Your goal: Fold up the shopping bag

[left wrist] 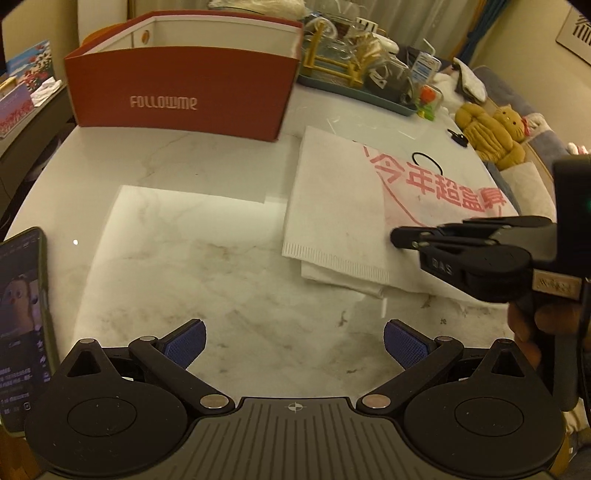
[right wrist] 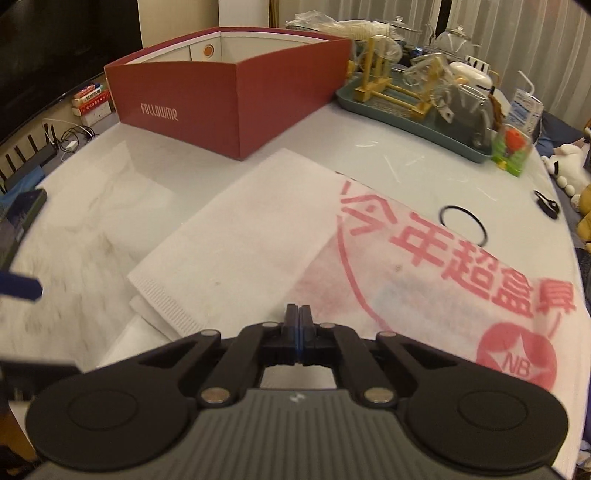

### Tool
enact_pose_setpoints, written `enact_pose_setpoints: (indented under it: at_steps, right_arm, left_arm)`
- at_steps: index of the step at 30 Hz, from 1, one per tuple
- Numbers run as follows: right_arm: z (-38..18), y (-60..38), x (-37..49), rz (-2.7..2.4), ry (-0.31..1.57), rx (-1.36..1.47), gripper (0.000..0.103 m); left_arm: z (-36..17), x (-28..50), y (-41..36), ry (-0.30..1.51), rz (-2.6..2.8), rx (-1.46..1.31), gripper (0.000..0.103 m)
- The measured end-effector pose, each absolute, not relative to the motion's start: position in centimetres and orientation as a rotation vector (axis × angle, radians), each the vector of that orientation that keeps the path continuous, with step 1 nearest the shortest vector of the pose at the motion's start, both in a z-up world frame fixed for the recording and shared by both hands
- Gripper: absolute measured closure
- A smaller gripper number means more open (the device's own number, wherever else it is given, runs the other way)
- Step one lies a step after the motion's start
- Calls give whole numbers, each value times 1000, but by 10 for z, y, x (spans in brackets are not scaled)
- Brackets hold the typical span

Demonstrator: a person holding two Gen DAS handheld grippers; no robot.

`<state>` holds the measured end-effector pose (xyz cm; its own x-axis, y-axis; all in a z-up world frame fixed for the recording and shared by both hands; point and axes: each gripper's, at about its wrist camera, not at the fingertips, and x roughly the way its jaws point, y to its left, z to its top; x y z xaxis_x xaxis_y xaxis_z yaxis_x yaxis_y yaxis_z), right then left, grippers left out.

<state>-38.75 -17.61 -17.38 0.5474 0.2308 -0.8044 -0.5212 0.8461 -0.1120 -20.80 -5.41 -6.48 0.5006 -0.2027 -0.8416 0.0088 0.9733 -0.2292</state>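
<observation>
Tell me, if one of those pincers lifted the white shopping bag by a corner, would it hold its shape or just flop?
The shopping bag would probably flop: it looks like thin nonwoven cloth, lying flat in soft folded layers. It is likely very light, so a push might slide it across the glossy marble table rather than fold it. The folds may spring partly open when lifted.

Home: curtains (right wrist: 480,22), plush toy (left wrist: 491,136)

The room has warm, dim yellow light. A white marble surface (left wrist: 184,258) with grey veins shines a little. Pale curtains (right wrist: 517,29) hang along the back wall. A dark screen (right wrist: 48,66) stands at the left side, and a blue-grey sofa (left wrist: 517,96) sits at the right.
</observation>
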Motion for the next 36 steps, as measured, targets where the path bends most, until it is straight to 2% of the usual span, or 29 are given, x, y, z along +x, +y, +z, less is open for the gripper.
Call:
enact_pose_setpoints:
  at_steps: [1, 2, 3, 5, 7, 11, 17, 19, 20, 21, 29, 36]
  right_arm:
    - [-171, -172, -388, 476, 880, -358, 98]
    - [-167, -169, -391, 501, 865, -358, 84]
    - [-162, -167, -395, 526, 851, -358, 57]
    - [-156, -167, -409, 572, 795, -430, 32]
    - [-152, -170, -424, 615, 743, -532, 33]
    - [-156, -199, -433, 639, 771, -659, 34]
    - [-171, -251, -423, 613, 893, -574, 39]
    - [-169, -262, -410, 572, 934, -410, 63]
    - [-169, -261, -408, 523, 923, -400, 95]
    - [-169, -257, -406, 496, 914, -419, 99]
    - [-137, -247, -409, 549, 892, -294, 101]
    - [-101, -295, -394, 584, 987, 201, 101]
  left_arm:
    - [-65, -209, -51, 1038, -128, -211, 0]
    - [-66, -210, -48, 1038, -128, -218, 0]
    - [-68, -210, -46, 1040, -129, -226, 0]
    - [-71, -209, -43, 1049, -129, -237, 0]
    - [-71, -208, -45, 1051, -142, -239, 0]
    - [-69, -207, -50, 1044, -180, -241, 0]
    - [-66, -205, -61, 1043, -219, -234, 0]
    - [-66, -206, -62, 1045, -219, -231, 0]
    - [-65, -206, -62, 1044, -218, -231, 0]
    - [-65, -206, -62, 1043, -218, -232, 0]
    - [-60, -207, -62, 1028, -231, -256, 0]
    - [-58, -201, -71, 1011, -278, -295, 0]
